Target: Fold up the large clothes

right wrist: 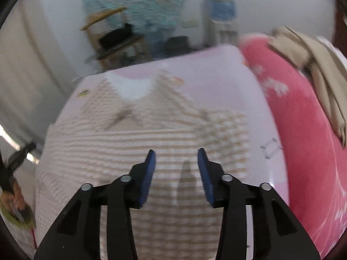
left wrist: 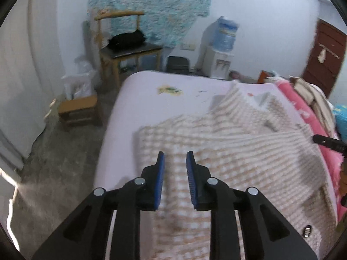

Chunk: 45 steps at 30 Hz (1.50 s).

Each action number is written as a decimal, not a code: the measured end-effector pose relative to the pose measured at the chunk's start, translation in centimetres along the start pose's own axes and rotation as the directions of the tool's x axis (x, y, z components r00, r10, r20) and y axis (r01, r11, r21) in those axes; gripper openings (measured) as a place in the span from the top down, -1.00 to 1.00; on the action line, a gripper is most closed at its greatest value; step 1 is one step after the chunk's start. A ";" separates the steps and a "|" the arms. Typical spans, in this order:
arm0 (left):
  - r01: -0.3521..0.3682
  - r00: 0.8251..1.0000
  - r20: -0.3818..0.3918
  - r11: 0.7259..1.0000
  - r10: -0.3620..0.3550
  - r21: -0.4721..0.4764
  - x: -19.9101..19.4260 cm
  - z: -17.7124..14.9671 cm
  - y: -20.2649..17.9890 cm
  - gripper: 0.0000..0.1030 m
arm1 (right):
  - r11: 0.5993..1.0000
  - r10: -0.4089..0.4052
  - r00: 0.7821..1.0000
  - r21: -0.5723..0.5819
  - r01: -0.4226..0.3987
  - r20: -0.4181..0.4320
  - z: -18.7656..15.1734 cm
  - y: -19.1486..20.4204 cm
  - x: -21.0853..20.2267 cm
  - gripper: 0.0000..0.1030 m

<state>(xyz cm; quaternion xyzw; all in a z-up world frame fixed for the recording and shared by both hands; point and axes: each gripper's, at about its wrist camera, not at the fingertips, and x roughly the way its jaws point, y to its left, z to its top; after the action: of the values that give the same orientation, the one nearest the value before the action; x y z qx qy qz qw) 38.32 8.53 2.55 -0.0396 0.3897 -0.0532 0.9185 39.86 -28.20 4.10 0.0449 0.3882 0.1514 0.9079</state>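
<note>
A large beige-and-white checked garment (left wrist: 238, 143) lies spread on the pale pink bed (left wrist: 147, 91); it also shows in the right wrist view (right wrist: 130, 134), with its neckline toward the far end. My left gripper (left wrist: 175, 155) is open and empty, hovering above the garment's left part. My right gripper (right wrist: 176, 151) is open and empty above the garment's right half. The right gripper's tip (left wrist: 325, 142) shows at the right edge of the left wrist view, and the left gripper (right wrist: 19, 158) shows at the left edge of the right wrist view.
A pink blanket (right wrist: 303, 130) with beige clothes (right wrist: 314, 60) on it lies along the bed's right side. A wooden chair (left wrist: 128, 49), a small stool (left wrist: 79, 110), a water dispenser (left wrist: 222, 49) and a brown door (left wrist: 325, 54) stand around the bed.
</note>
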 end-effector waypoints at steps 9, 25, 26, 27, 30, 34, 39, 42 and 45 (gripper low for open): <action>0.001 0.991 -0.133 0.999 0.005 0.048 3.6 -1.5 -2.8 0.49 | 0.992 -0.067 0.995 -0.109 0.058 -0.076 -1.5 3.7 2.3 -0.01; -0.018 0.982 -0.183 0.994 0.038 0.109 2.7 -3.6 -4.0 0.05 | 0.992 -0.118 0.985 -0.062 0.111 -0.129 -4.7 3.1 2.4 -0.34; -0.013 0.981 -0.189 0.994 0.033 0.107 2.8 -3.8 -3.9 0.05 | 0.995 -0.097 0.988 -0.043 0.093 -0.123 -4.9 2.6 2.7 -0.34; -0.022 0.982 -0.182 0.994 0.042 0.110 2.4 -3.8 -4.0 0.05 | 0.994 -0.110 0.985 -0.044 0.105 -0.132 -4.9 2.6 2.4 -0.34; -0.013 0.986 -0.166 0.996 0.027 0.086 -0.1 -3.2 -4.3 0.05 | 0.996 -0.088 0.988 0.006 0.090 -0.124 -4.7 3.0 -0.4 -0.34; -0.017 0.996 -0.088 0.991 0.029 0.129 -5.6 -4.4 -5.8 -0.23 | 0.997 -0.077 0.996 0.014 0.078 -0.053 -7.1 4.3 -6.0 -0.44; -0.001 0.992 -0.120 0.982 0.024 0.190 -10.6 -9.1 -8.2 -0.44 | 0.999 -0.042 0.997 0.000 0.042 -0.062 -13.1 6.1 -11.0 -0.56; 0.020 0.988 -0.154 0.980 0.011 0.200 -12.3 -12.5 -9.2 -0.54 | 0.999 -0.007 0.995 0.037 0.011 -0.100 -16.6 6.8 -12.8 -0.62; 0.005 0.981 -0.191 0.977 0.036 0.212 -12.9 -15.5 -10.2 -0.57 | 0.998 -0.028 0.991 0.059 0.036 -0.134 -20.2 7.8 -14.0 -0.62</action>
<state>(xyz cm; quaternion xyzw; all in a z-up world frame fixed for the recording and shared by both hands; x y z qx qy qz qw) 17.59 -0.39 2.11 0.0668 0.4697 -0.0906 0.8756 14.40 -25.85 1.31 0.0563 0.4530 0.1275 0.8805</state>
